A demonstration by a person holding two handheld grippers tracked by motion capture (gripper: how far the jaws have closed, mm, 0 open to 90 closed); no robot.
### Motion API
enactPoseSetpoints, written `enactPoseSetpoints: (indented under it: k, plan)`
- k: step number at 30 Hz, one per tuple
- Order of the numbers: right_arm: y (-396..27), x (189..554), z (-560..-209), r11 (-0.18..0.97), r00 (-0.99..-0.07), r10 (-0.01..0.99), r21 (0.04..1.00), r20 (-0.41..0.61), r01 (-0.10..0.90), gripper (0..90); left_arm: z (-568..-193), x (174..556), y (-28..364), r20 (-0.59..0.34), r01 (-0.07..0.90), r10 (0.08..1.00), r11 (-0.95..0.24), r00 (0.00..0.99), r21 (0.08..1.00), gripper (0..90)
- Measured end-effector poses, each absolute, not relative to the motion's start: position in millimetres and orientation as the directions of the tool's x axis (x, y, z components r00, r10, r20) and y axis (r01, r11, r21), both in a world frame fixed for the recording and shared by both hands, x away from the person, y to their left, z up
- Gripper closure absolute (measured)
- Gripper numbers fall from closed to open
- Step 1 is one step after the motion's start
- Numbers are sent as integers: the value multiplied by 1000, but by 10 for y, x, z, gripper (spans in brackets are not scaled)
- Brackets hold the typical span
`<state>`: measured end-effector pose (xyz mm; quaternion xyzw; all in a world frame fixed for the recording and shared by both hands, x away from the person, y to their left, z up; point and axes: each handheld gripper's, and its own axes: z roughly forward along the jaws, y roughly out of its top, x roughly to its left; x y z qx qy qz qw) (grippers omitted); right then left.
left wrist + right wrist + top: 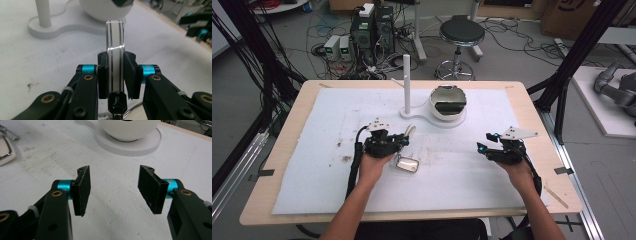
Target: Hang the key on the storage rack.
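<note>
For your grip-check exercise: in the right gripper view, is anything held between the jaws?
No, the right gripper has its jaws apart over the bare white mat.

Left claw (116,75) and right claw (113,191): black linked arms, flat black pads on cyan collars, brass-coloured pivot bushings, hex screws, white cable ties. Each carries a grey three-cornered plate and a trailing black cable; forearms bare.

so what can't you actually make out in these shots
- Watch, left gripper view: the left claw is shut on its strap; the case runs off the bottom edge.
- Same watch, high view: the strap is hidden by the left claw; the dial is too small to read.
- White bowl, high view: the dark thing inside is too small to name; in the gripper views its top is cut off.
- Right claw: open, nothing hidden.
</note>
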<state>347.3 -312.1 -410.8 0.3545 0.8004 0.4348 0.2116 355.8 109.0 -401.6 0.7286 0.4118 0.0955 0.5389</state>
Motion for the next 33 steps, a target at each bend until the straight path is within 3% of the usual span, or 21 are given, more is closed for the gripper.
enactPoseSetpoints:
  k: [11, 33]
  plan:
    - [-3108, 3480, -4070, 360, -658, 752, 859, -35, 365, 448, -3659, 3804, 1302, -385, 447, 575, 36, 722, 894, 750]
    - [-3076, 3489, -4026, 375, -670, 740, 866, -65, 330, 459, -3290, 4518, 1386, -513, 486, 428, 179, 744, 855, 750]
